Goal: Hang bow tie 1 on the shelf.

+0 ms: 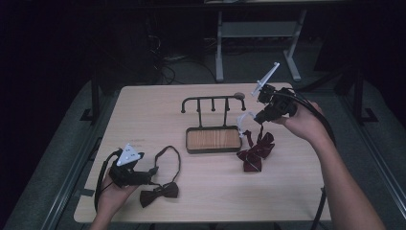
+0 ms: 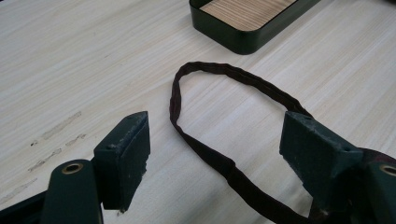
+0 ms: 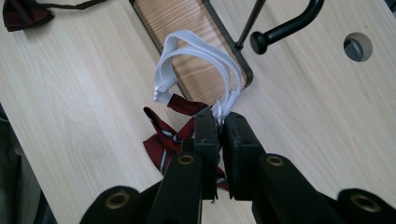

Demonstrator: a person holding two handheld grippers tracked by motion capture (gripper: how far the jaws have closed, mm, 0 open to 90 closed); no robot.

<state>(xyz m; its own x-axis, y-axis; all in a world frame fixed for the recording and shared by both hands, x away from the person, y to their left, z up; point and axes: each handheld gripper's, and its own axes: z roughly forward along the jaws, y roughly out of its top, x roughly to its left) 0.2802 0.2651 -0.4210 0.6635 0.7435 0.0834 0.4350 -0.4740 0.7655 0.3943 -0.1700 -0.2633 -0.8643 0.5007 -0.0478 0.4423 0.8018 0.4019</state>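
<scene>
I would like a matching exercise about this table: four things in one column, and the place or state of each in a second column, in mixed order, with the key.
Things:
1. right gripper
2. left gripper
3. dark bow tie
4. tray

States:
A. lies flat near the table's front edge
B. open, over a dark strap
C. stands mid-table, wood-lined
D. shut on the white strap of the red bow tie

Pairs: 1-D, 2-B, 3-A, 4-C
</scene>
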